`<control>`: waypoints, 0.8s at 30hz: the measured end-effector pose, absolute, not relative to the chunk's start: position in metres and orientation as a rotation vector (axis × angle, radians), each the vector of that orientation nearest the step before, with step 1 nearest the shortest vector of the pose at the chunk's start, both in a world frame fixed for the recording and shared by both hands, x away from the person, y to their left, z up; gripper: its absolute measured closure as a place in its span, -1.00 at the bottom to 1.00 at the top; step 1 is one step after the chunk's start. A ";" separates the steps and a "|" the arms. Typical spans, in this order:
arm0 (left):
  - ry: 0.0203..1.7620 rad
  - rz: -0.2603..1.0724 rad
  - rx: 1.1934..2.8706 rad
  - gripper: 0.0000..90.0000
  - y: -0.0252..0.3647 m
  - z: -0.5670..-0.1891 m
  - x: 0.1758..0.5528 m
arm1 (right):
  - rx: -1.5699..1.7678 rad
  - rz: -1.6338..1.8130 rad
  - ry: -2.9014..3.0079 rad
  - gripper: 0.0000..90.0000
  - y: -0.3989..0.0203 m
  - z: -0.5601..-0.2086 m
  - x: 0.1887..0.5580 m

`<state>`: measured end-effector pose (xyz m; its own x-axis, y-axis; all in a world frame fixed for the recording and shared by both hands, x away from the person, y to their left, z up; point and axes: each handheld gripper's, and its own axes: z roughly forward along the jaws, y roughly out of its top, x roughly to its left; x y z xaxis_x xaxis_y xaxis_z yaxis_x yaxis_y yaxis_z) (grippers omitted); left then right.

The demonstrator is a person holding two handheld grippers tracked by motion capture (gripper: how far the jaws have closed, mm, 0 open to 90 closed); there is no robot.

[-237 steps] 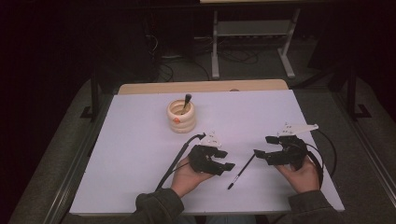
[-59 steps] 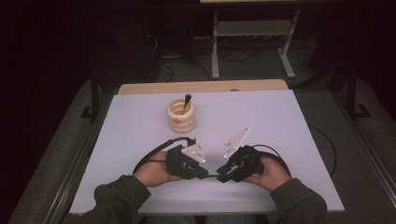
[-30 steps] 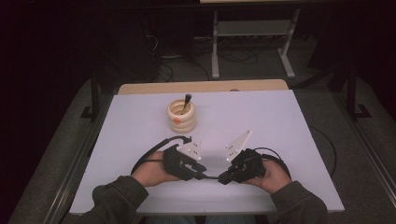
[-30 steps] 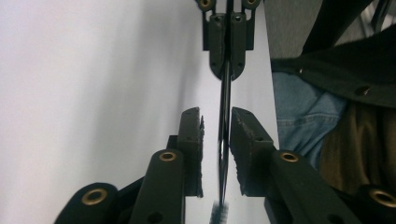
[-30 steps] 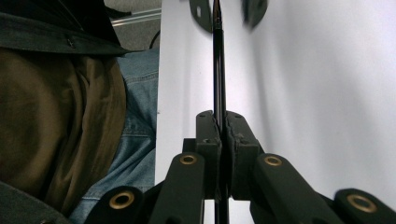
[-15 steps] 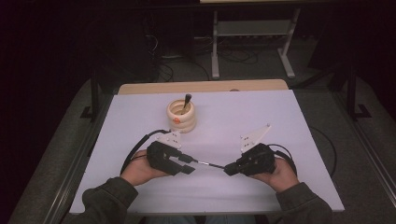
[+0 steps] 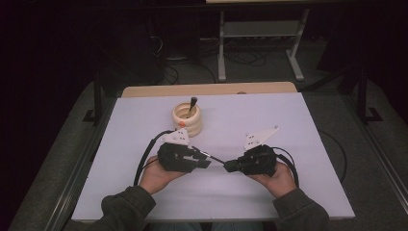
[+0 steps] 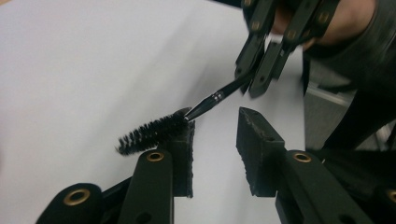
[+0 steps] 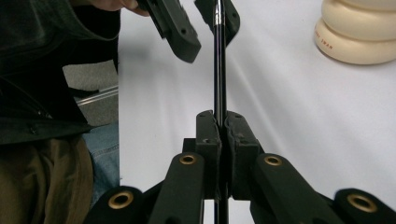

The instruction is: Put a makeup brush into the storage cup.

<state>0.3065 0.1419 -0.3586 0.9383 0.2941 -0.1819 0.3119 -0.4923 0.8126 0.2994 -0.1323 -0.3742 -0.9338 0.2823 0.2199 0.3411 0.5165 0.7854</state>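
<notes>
Item: thin black-handled brush with a dark spiral bristle head (image 8: 154,130), held level above the white tabletop (image 7: 288,125) near its front edge, spanning between the two tools.

Right tongs (image 9: 219,122): pressed together on the handle of the brush, which ran straight out between the pads in the right gripper view. In the high view the right tongs (image 7: 230,166) pointed left, toward the other tool.

Left tongs (image 8: 215,135): spread apart, not gripping. The bristle head lay against the tip of one pad, the other pad standing clear of it. In the high view the left tongs (image 7: 204,161) pointed right, tip to tip with the right pair.

Also present: cream ribbed ring-shaped holder (image 7: 187,118), upright on the tabletop beyond the hands, with a dark stick-like tool (image 7: 192,103) standing in it.
</notes>
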 end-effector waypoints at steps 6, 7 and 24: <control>0.447 -0.035 2.075 0.61 0.140 -0.356 0.307 | -0.556 -1.411 -2.665 0.87 -0.124 -0.379 0.301; 0.447 -0.039 2.066 0.62 0.140 -0.355 0.307 | -0.556 -1.406 -2.663 0.87 -0.122 -0.380 0.301; 0.420 -0.028 2.061 0.71 0.133 -0.347 0.304 | -0.498 -1.307 -2.735 0.87 -0.100 -0.392 0.305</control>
